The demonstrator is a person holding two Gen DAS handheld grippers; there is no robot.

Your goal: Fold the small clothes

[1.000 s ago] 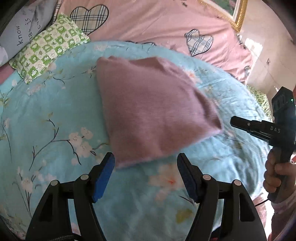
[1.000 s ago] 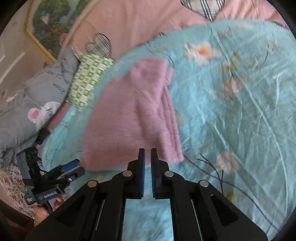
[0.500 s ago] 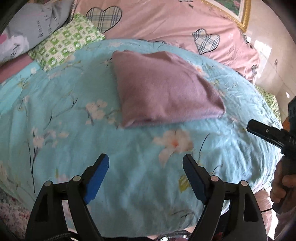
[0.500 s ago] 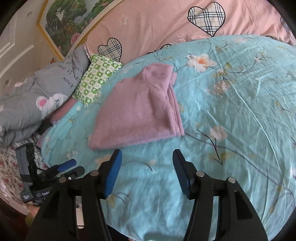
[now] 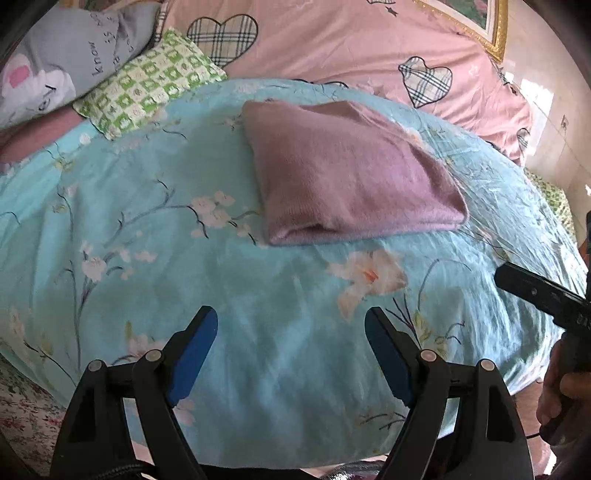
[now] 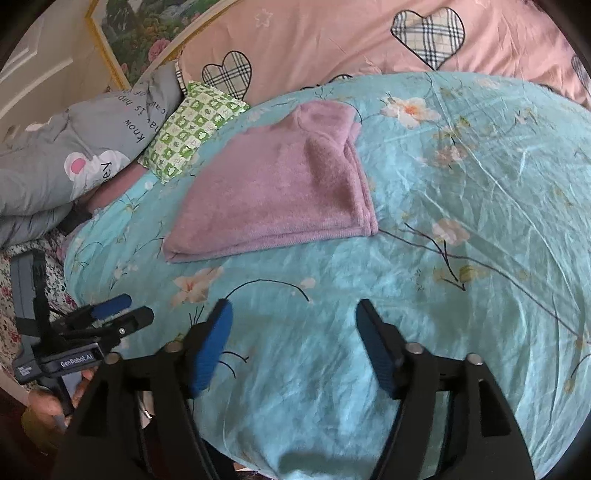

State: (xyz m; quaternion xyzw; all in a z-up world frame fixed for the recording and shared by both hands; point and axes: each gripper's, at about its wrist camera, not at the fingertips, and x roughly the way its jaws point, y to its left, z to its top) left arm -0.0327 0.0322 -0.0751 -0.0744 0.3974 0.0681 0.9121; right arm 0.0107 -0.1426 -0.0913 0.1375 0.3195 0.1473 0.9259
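Note:
A mauve fuzzy garment point(image 5: 347, 173) lies folded in a flat wedge on the turquoise flowered bedspread point(image 5: 155, 229). It also shows in the right wrist view point(image 6: 284, 188), its stacked edges on the right side. My left gripper point(image 5: 291, 332) is open and empty, well back from the garment's near edge. My right gripper point(image 6: 293, 325) is open and empty, also short of the garment. Each gripper shows in the other's view: the right one at the right edge point(image 5: 543, 295), the left one at the lower left point(image 6: 122, 314).
A green checked pillow point(image 5: 147, 88), a grey printed quilt point(image 5: 62, 55) and a pink quilt with plaid hearts point(image 5: 332, 40) lie behind the garment. A gold-framed picture point(image 6: 147, 33) hangs on the wall. The bed's front edge is just below both grippers.
Both grippers have drawn back from the folded garment. The right gripper, shut at the garment's edge a second ago, has opened. The garment lies still.

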